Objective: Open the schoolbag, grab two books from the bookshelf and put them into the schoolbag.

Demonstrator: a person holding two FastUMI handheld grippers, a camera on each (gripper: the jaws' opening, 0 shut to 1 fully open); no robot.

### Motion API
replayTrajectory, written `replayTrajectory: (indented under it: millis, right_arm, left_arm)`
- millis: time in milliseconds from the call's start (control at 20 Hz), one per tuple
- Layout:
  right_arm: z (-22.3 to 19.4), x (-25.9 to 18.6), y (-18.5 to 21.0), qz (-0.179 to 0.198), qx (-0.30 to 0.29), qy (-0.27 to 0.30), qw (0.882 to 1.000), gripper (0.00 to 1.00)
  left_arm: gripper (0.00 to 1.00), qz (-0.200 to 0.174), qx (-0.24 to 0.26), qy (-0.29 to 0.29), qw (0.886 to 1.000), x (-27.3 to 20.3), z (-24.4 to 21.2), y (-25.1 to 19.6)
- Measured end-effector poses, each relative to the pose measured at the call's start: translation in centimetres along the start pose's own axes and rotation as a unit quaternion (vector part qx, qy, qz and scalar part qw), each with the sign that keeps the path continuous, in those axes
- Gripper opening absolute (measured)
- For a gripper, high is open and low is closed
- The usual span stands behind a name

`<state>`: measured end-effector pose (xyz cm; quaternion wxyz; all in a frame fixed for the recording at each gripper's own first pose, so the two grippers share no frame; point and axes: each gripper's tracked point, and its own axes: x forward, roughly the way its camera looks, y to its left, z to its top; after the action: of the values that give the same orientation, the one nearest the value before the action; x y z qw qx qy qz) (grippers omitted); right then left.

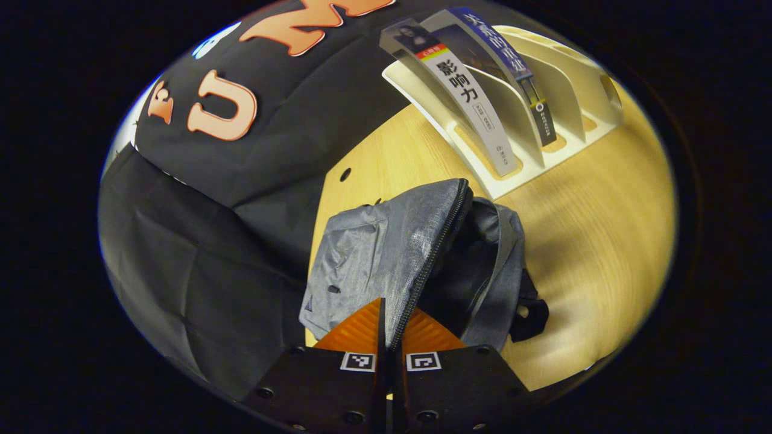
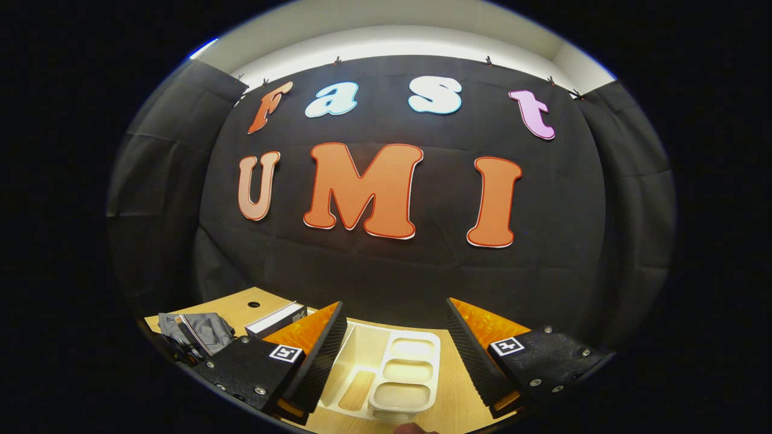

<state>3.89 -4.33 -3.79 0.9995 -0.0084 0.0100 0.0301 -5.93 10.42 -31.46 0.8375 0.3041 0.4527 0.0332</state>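
The grey schoolbag (image 1: 374, 253) lies on the wooden table (image 1: 603, 229) with its zip undone and its dark inside showing. My left gripper (image 1: 392, 328) is shut on the zipped edge of the bag's front flap and holds it up. Behind the bag stands the white bookshelf (image 1: 573, 78) with a white-spined book (image 1: 476, 108) and a blue-spined book (image 1: 500, 54) leaning in its left slots. In the right gripper view my right gripper (image 2: 395, 331) is open above the bookshelf (image 2: 410, 374), nothing between its fingers. The schoolbag (image 2: 202, 328) and a book (image 2: 277, 318) lie to its left.
Black cloth walls close in the booth right behind the table's back and left edges. The table has small round holes (image 1: 345, 175) near its left edge. Bare wood (image 1: 609, 253) stretches to the right of the bag.
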Motion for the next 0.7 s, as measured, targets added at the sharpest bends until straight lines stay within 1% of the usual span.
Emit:
replayTrajectory:
  millis: [200,300,400,500,650,700]
  right_arm:
    - [0.2,0.6,2.2,0.003,-0.01,0.014,1.0,0.97]
    - [0.3,0.9,3.7,0.005,-0.024,0.024,0.999,0.97]
    - [-0.2,1.5,5.2,0.0,-0.039,0.042,0.998,0.97]
    - [-0.5,1.9,6.9,0.0,-0.052,0.057,0.997,0.97]
    - [-0.9,2.7,10.1,0.009,-0.056,0.084,0.995,0.97]
    - [-1.0,2.9,11.1,0.013,-0.055,0.094,0.994,0.97]
  left_arm:
    - [0.04,-0.08,-0.005,0.008,0.997,-0.5,0.0,0.8]
    - [0.04,-0.125,-0.012,0.012,0.992,-1.0,-0.2,1.5]
    - [0.04,-0.169,-0.024,0.018,0.985,-1.4,-0.2,2.7]
    - [0.04,-0.204,-0.023,0.009,0.979,-1.3,0.3,3.9]
    - [0.04,-0.261,-0.028,0.005,0.965,-1.2,0.2,5.3]
    - [0.04,-0.274,-0.028,0.004,0.961,-1.1,0.2,6.0]
